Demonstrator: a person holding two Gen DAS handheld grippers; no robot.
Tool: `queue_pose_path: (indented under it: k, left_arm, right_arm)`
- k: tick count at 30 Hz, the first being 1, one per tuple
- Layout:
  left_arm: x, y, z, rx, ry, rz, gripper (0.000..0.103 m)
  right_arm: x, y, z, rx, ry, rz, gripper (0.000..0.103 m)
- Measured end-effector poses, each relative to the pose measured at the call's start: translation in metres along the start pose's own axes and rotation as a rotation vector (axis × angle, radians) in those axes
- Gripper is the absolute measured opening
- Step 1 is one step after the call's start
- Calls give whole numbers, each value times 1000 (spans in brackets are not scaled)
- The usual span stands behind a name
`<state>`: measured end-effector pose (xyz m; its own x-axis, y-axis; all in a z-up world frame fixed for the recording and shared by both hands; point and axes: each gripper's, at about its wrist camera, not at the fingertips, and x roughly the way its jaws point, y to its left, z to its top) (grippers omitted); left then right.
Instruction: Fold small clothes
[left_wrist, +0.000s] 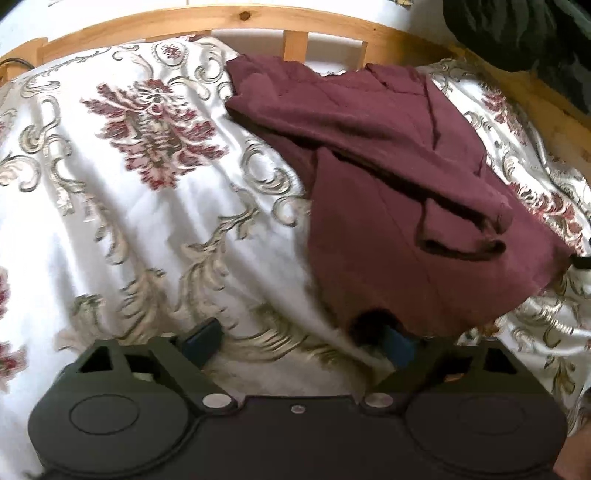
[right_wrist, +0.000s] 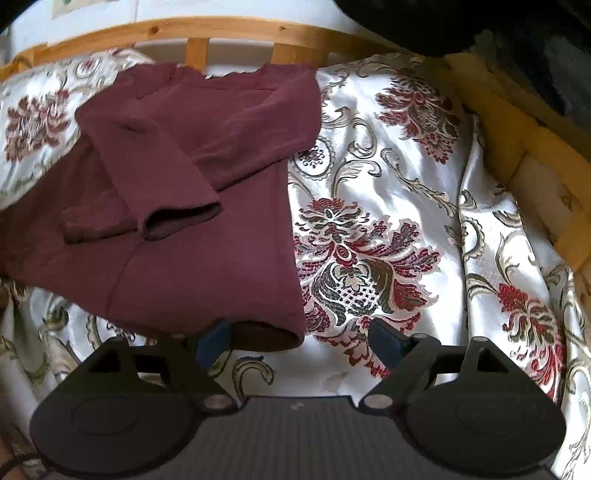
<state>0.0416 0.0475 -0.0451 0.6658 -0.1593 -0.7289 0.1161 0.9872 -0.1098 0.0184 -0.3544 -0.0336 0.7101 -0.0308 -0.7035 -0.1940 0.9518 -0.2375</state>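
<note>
Bare bedspread (left_wrist: 122, 236) lay open left of the maroon top (left_wrist: 369, 184); wooden bed rail (left_wrist: 221, 22) closed the far side; dark bundle (left_wrist: 524, 33) crowded the far right corner.

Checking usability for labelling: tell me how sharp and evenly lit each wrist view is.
Left wrist view: soft and smeared, worst near the left tool; the bedspread is washed out. Right wrist view: crisper, with satin glare on the bedspread; the maroon top is evenly lit. Both bend the wooden bed frame.

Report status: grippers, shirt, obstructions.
Left hand-held gripper open, right hand-held gripper open, both at the hem. Shirt on bedspread, sleeves folded in. Nothing in the way.
</note>
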Motion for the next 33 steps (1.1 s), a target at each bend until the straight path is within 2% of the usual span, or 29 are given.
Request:
queue_pose_path:
  k: [2, 3, 5, 7, 11, 14, 15, 16, 17, 20, 24, 26, 30, 33]
  left_arm:
    - [4, -6, 3, -11, -13, -31, 56]
    - [5, -10, 4, -9, -28, -52, 51]
    - [6, -19, 6, 24, -56, -50, 49]
    - [10, -24, 7, 36, -49, -55, 48]
    - [14, -18, 3, -34, -27, -61, 49]
    - [14, -15, 0, -40, -22, -56, 49]
    - [13, -16, -1, -33, -24, -53, 49]
    - [13, -18, 0, -23, -27, -51, 49]
    - [12, -20, 0, -9, -31, -49, 46]
    - [8, -27, 1, 56, -62, -17, 37]
    - [3, -43, 0, 181, -107, 35, 36]
    - [3, -52, -3, 246, -113, 63, 37]
    - [0, -66, -10, 354, -135, 99, 41]
    - [-3, -68, -11, 354, -147, 113, 44]
  right_arm:
    - [1, 11, 0, -72, 20, -45, 86]
    - [1, 16, -2, -111, 21, -62, 85]
    - [1, 26, -4, -199, 7, -104, 83]
    - [4, 36, -5, -268, -19, -120, 79]
    - [15, 59, -6, -409, -77, -136, 70]
    - [25, 70, -4, -475, -100, -127, 50]
    - [27, 72, -4, -483, -99, -118, 31]
    - [28, 73, -3, -477, -100, -109, 7]
    - [27, 71, -2, -460, -109, -103, 4]
    - [14, 61, 1, -366, -173, -90, 3]
    - [1, 36, 7, -183, -222, -61, 3]
    - [-1, 27, 8, -134, -230, -60, 3]
    - [3, 8, 11, -3, -200, -40, 3]
    - [10, -13, 9, 130, -149, -1, 3]
